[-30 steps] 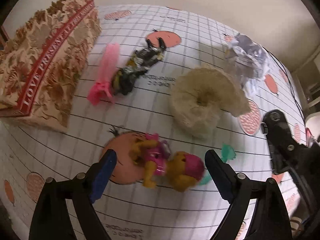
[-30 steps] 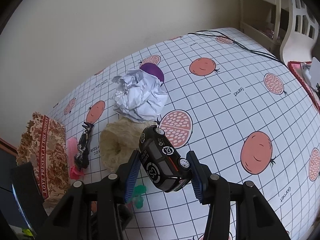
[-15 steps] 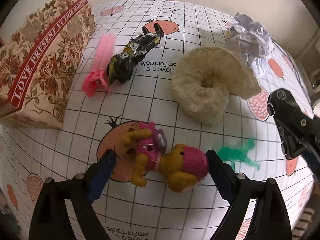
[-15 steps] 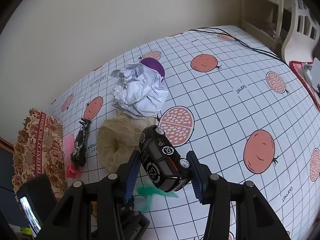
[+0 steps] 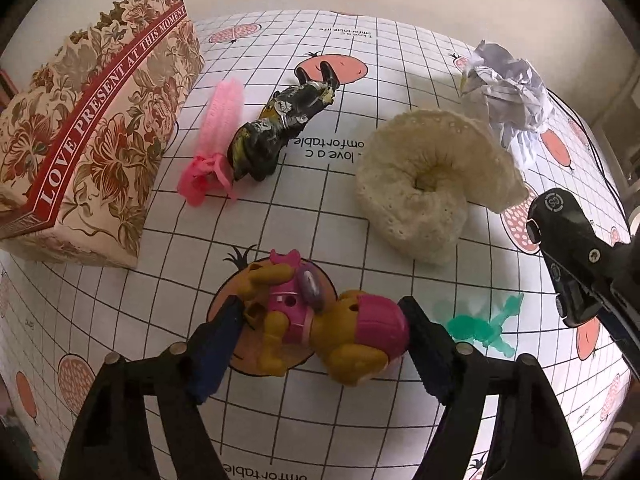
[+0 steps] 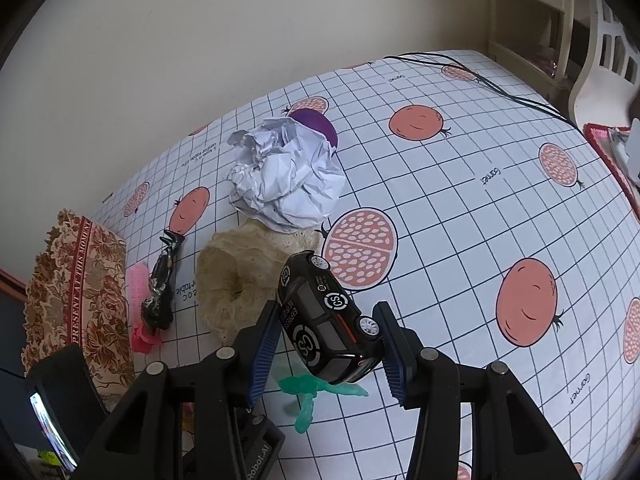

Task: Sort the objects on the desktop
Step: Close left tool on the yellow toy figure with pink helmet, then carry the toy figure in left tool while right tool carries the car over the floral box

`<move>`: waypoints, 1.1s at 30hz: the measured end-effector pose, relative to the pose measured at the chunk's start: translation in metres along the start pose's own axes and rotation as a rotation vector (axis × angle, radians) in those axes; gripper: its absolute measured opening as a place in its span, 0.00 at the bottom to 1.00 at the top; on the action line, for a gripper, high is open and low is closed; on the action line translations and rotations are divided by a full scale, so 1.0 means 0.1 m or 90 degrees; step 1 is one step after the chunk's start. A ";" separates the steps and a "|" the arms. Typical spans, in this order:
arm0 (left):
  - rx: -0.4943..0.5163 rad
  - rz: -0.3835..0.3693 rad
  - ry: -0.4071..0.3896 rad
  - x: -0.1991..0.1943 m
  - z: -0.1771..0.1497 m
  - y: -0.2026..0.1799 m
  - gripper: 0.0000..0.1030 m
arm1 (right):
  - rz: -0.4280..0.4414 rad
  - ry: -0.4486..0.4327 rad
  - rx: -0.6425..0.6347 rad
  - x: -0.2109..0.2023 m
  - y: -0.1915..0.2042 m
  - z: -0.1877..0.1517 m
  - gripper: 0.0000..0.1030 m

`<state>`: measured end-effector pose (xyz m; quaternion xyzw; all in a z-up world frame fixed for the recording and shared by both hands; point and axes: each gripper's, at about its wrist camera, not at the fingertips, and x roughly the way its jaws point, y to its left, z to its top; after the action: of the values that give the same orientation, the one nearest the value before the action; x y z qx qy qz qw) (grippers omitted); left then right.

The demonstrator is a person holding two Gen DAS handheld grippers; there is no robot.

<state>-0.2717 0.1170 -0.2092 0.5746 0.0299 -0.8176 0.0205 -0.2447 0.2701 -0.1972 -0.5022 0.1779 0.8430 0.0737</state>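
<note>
My left gripper [image 5: 320,332] is open, low over the table, with its jaws on either side of a yellow and pink toy pup [image 5: 324,322] lying on the cloth. My right gripper [image 6: 328,340] is shut on a black toy car [image 6: 326,316] and holds it above the table; the car also shows at the right in the left wrist view [image 5: 560,252]. A green plastic figure [image 5: 480,326] lies just right of the pup and shows under the car in the right wrist view [image 6: 316,390].
A floral gift box [image 5: 84,136] stands at the left. A pink hair tie [image 5: 216,136], a black toy figure [image 5: 280,128], a cream crocheted hat [image 5: 428,196] and crumpled paper [image 5: 508,88] lie beyond. A purple object [image 6: 316,124] sits behind the paper. Cables [image 6: 500,88] run at the far right.
My left gripper has moved down and forward, so the toy pup now lies between its jaws. The right gripper still holds the car and has barely moved.
</note>
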 end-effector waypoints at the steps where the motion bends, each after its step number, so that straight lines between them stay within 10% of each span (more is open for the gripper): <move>1: 0.000 0.000 -0.001 0.00 0.01 0.00 0.77 | 0.000 0.000 0.000 0.00 0.00 0.00 0.49; 33: -0.062 -0.120 -0.019 -0.18 0.38 0.06 0.77 | 0.001 -0.045 0.003 -0.23 0.09 0.04 0.49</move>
<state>-0.3008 0.1085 -0.1793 0.5553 0.1230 -0.8220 -0.0281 -0.2397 0.2647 -0.1728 -0.4716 0.1774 0.8600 0.0802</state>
